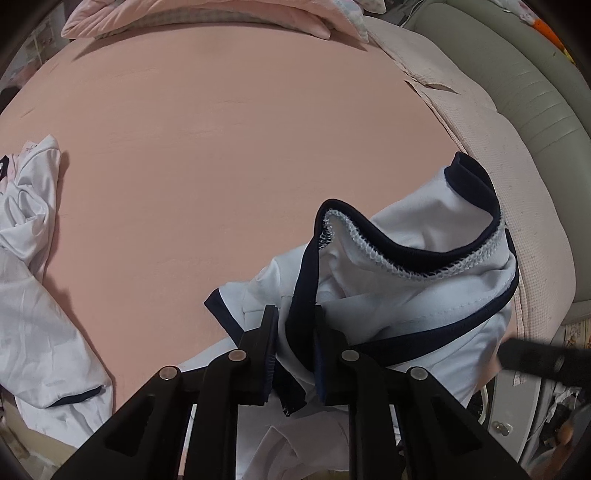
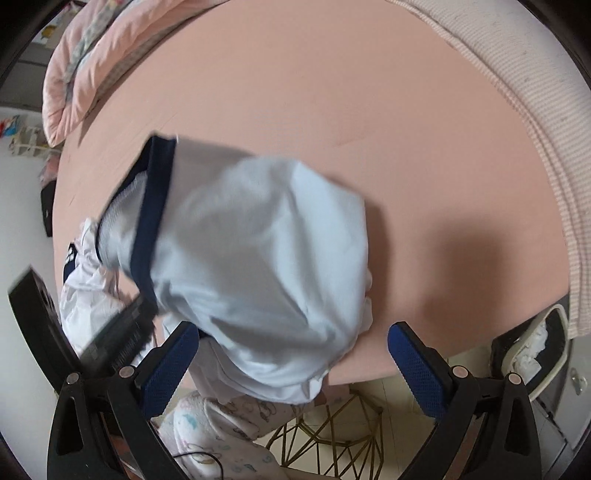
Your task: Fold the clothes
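A white garment with navy trim (image 1: 424,295) hangs bunched above the pink bed sheet (image 1: 221,147). My left gripper (image 1: 295,321) is shut on its navy edge (image 1: 301,288), which runs up between the two black fingers. In the right wrist view the same garment (image 2: 258,258) droops as a blurred white bundle over the near edge of the bed. My right gripper (image 2: 291,328) is open, its blue pads (image 2: 173,358) wide apart on either side of the cloth and not pressing it. The left gripper (image 2: 122,332) appears there at the left, on the navy trim.
Another white garment (image 1: 37,295) lies crumpled at the bed's left side. A pink quilt (image 1: 207,18) is piled at the far end, and a pale striped blanket (image 2: 535,147) runs along the right. A gold wire stool (image 2: 332,435) and a person's patterned clothing (image 2: 221,435) are below the bed edge.
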`<state>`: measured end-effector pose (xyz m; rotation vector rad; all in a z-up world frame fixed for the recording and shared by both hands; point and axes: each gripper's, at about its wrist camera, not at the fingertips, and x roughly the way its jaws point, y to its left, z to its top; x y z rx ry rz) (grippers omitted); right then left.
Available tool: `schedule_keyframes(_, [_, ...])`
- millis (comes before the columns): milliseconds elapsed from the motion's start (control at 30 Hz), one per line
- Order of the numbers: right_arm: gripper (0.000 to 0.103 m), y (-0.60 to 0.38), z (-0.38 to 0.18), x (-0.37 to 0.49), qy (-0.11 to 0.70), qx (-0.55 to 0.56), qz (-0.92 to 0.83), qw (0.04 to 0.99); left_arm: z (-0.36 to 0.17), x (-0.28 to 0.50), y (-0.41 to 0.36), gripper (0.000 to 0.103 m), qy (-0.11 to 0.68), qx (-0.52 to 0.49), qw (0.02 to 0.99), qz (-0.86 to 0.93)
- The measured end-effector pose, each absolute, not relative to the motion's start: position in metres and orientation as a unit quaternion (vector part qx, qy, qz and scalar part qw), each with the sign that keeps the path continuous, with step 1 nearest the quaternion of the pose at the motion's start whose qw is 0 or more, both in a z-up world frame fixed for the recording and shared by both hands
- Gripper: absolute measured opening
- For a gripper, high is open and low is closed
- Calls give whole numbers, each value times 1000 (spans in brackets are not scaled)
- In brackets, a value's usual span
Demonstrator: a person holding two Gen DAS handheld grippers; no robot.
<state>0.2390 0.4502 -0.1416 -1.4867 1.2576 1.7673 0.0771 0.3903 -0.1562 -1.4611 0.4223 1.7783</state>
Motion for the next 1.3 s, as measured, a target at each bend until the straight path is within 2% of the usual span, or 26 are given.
schedule_keyframes(433, [102, 424, -118, 200, 379, -574, 674, 269, -159, 72, 388, 14, 155, -582, 388, 697])
schedule_keyframes(700, [102, 431, -103, 149, 360, -570, 683, 282, -163, 50, 388, 14, 149, -590, 389, 692])
schedule_keyframes(1033, [100, 449, -115, 128, 304, -611, 680, 269, -163, 46, 396, 14, 145, -595, 386, 690])
schedule_keyframes(1133, [98, 455, -122, 145, 312, -600, 695, 246, -165, 42, 397, 14, 139, -601, 386, 686])
schedule_keyframes(1233, [89, 467, -136, 159, 375, -585, 681, 232, -167, 40, 396, 14, 135, -603, 387, 684])
schedule_keyframes(1300, [89, 474, -145, 168, 418, -577, 666, 220, -169, 39, 397, 14, 134, -603, 388, 684])
